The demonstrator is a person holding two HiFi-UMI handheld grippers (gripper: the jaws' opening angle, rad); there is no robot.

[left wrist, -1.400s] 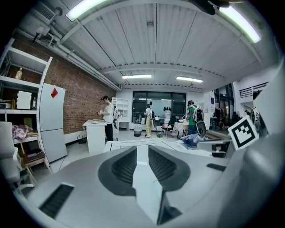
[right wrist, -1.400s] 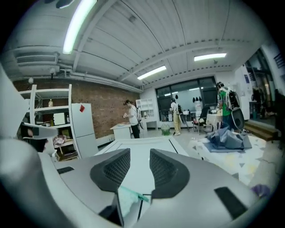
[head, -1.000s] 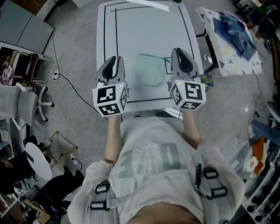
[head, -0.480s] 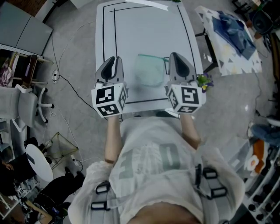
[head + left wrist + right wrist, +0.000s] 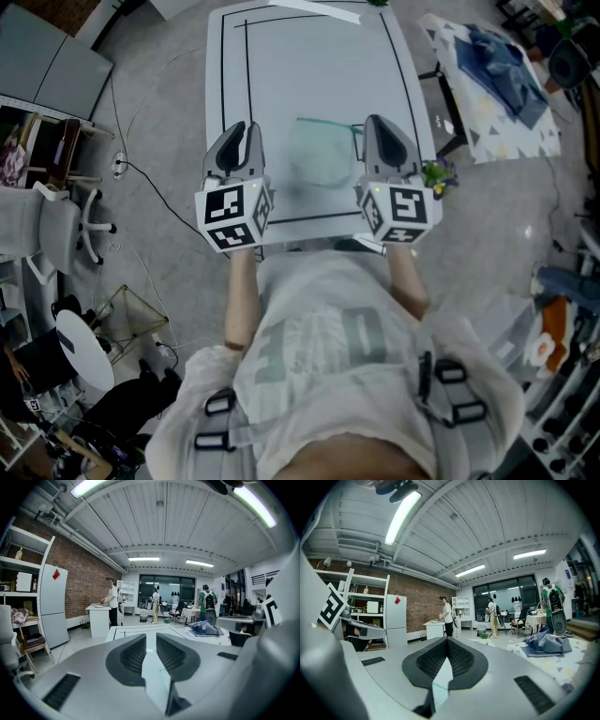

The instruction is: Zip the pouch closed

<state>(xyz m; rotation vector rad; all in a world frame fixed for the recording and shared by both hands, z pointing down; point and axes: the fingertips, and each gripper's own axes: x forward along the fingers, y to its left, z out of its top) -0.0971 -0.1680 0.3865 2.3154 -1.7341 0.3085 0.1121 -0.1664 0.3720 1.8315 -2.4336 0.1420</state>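
Note:
A translucent greenish pouch (image 5: 319, 150) lies flat on the white table (image 5: 309, 66), inside its black outline, near the front edge. My left gripper (image 5: 246, 129) hovers just left of the pouch, its jaws a little apart. In the left gripper view the left gripper (image 5: 151, 637) shows bare table through the gap and nothing between the pads. My right gripper (image 5: 376, 122) sits at the pouch's right edge, by the dark zip end (image 5: 357, 129). In the right gripper view the right gripper (image 5: 446, 640) has its pads meeting; I see nothing between them.
A side table with blue cloth (image 5: 497, 66) stands to the right. A small bunch of flowers (image 5: 437, 174) is beside the right gripper. An office chair (image 5: 56, 225) and a floor cable (image 5: 155, 183) are at the left. A white strip (image 5: 319, 11) lies at the table's far edge.
The right gripper has shifted slightly left and toward me, next to the pouch's right edge. The left gripper and the pouch have stayed put.

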